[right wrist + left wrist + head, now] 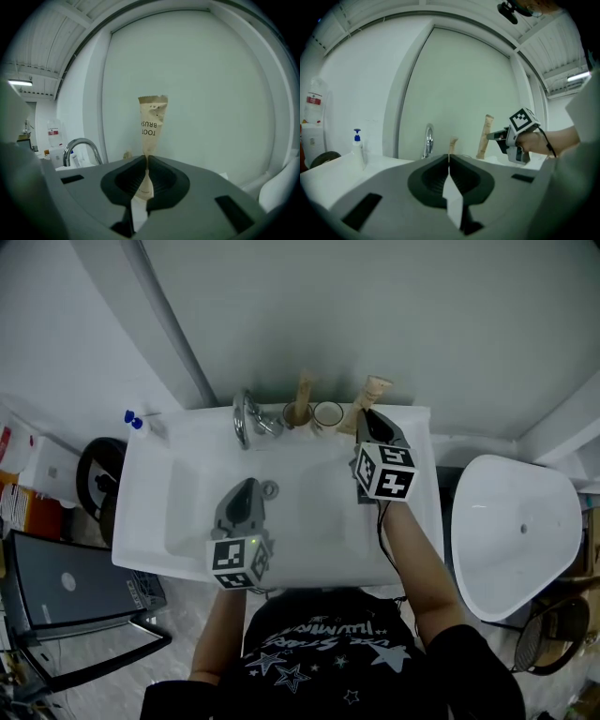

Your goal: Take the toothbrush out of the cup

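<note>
A toothbrush in a brown paper wrapper (152, 122) stands upright between the jaws of my right gripper (146, 159), which is shut on its lower part. In the head view this toothbrush (376, 390) and my right gripper (367, 420) are just right of an empty white cup (328, 414) at the back of the sink. A second wrapped toothbrush (303, 390) stands in the brown cup (296, 416) beside it. My left gripper (246, 495) hovers over the basin, shut with nothing in it (449, 157).
A chrome faucet (249, 418) stands left of the cups on the white sink (150, 521). A soap bottle with a blue pump (139, 424) sits at the sink's back left corner. A white toilet (511, 521) is to the right, the wall right behind.
</note>
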Available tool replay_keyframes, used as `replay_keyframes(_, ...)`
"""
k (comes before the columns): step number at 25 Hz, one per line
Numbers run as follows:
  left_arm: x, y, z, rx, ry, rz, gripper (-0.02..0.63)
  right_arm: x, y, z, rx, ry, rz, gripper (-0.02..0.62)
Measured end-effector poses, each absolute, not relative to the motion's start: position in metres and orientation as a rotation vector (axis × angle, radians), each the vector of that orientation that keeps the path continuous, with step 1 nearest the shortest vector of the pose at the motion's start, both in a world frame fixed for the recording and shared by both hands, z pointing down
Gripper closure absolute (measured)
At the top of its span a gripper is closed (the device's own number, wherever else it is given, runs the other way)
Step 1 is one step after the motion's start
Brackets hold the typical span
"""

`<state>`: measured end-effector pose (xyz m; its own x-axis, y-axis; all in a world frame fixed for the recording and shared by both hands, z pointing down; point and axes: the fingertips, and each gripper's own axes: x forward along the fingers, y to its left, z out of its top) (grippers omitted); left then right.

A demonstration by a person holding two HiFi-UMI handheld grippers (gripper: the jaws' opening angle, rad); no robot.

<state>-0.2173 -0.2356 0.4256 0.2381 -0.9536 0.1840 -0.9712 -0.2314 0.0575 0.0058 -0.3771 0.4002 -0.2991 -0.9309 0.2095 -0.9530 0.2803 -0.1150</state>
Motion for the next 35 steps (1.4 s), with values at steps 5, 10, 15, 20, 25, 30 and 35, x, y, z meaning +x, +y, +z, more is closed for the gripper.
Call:
replay_keyframes(5, -0.192, -0.220, 0.422, 2.356, -1.826, 0.165, 0.586, 0.024, -0.353, 0.409, 1.760, -2.434, 0.368, 0.565)
replay_keyframes(10, -0.169, -0.207, 0.427, 2.359, -1.799, 0.171, 0.586, 0.043, -0.326, 0.426, 1.690, -2.419, 0.416, 0.563)
replay_keyframes(15, -0.144, -0.198, 0.436, 2.375, -1.758, 0.186, 0.586, 0.066, -0.304, 0.448, 1.627, -2.365, 0.454, 0.565)
replay_keyframes(20, -0.122, -0.191, 0.443, 2.389, -1.716, 0.198, 0.586, 0.088, -0.283, 0.475, 1.542, -2.302, 0.520, 0.565)
replay_keyframes(25, -0.107, -0.190, 0.449, 2.401, -1.682, 0.208, 0.586, 0.106, -0.269, 0.494, 1.500, -2.254, 0.552, 0.565)
replay_keyframes(30, -0.094, -0.189, 0.455, 2.414, -1.645, 0.224, 0.586, 0.114, -0.256, 0.514, 1.397, -2.213, 0.593, 0.565)
replay_keyframes(35, -0.084, -0.186, 0.459, 2.416, -1.622, 0.231, 0.586, 0.130, -0.246, 0.536, 1.350, -2.123, 0.605, 0.565)
